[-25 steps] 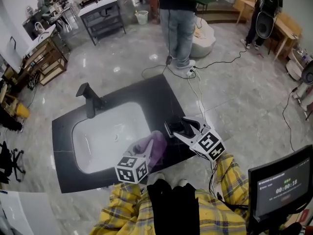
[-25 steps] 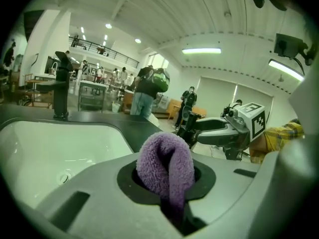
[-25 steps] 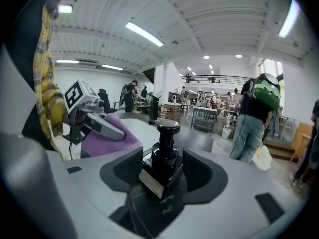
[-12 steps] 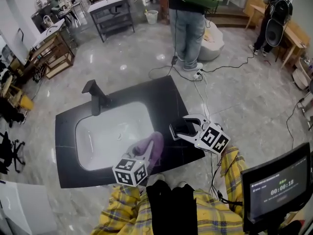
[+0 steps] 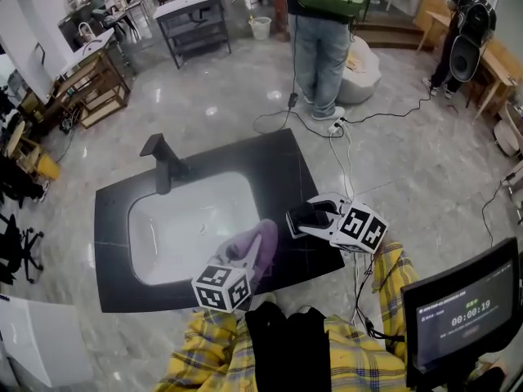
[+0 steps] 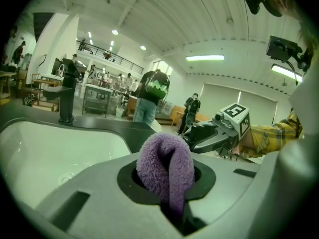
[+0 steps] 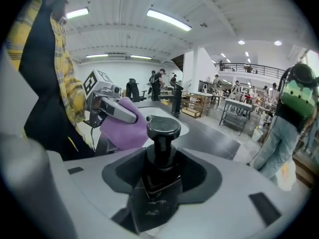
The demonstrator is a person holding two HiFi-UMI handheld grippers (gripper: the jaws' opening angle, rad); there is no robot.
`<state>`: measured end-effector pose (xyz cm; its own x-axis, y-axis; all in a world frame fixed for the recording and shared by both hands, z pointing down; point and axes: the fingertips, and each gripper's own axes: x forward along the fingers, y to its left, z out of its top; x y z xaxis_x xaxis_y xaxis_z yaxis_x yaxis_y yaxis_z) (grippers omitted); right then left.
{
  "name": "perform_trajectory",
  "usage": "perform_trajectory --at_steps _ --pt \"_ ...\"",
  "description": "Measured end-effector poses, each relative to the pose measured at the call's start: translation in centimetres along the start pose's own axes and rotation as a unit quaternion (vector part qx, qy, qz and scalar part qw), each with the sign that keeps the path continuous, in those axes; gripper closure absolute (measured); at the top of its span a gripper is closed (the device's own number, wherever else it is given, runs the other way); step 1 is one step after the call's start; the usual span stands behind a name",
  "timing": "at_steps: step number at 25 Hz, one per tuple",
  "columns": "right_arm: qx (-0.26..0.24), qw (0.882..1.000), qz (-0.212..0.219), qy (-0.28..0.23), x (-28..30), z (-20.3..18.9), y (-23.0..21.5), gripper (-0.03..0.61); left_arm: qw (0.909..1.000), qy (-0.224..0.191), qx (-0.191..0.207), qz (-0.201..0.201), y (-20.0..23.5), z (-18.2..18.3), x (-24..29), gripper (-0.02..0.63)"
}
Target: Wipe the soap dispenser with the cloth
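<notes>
Swung leftward since before, right gripper [image 5: 304,219] is squeezing tighter onto the soap dispenser [image 7: 163,133]; left gripper [image 6: 172,203] is pinching the cloth [image 6: 166,163] near it.

Left hand-held gripper [image 6: 172,198] tight on cloth [image 6: 164,158], right hand-held gripper [image 7: 158,183] jaws just closing on soap dispenser [image 7: 163,131]

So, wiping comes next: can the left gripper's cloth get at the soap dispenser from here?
Probably yes: the left gripper pinches the purple cloth, and nothing shows between it and the soap dispenser beside it, held in the right gripper, whose jaws have just been closing.
</notes>
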<state>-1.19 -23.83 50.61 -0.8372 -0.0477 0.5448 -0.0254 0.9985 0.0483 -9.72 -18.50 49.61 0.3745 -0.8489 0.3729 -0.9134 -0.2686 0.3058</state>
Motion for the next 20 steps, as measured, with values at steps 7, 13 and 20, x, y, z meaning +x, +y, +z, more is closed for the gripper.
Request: perform_trajectory --at_steps 7,13,20 --pt "0.046 0.997 -0.044 -0.042 0.3 0.3 -0.5 0.388 0.9999 -0.01 0.004 0.011 0.3 0.8 0.9 0.571" --pt "0.072 0.992 -0.089 -0.05 0.5 0.4 -0.6 0.388 0.9997 -0.016 0.007 0.018 0.4 1.1 1.1 0.571" --pt "0.115 0.978 -0.164 -0.062 0.7 0.6 -1.3 0.388 0.9995 -0.022 0.007 0.02 0.7 1.6 0.9 0.571"
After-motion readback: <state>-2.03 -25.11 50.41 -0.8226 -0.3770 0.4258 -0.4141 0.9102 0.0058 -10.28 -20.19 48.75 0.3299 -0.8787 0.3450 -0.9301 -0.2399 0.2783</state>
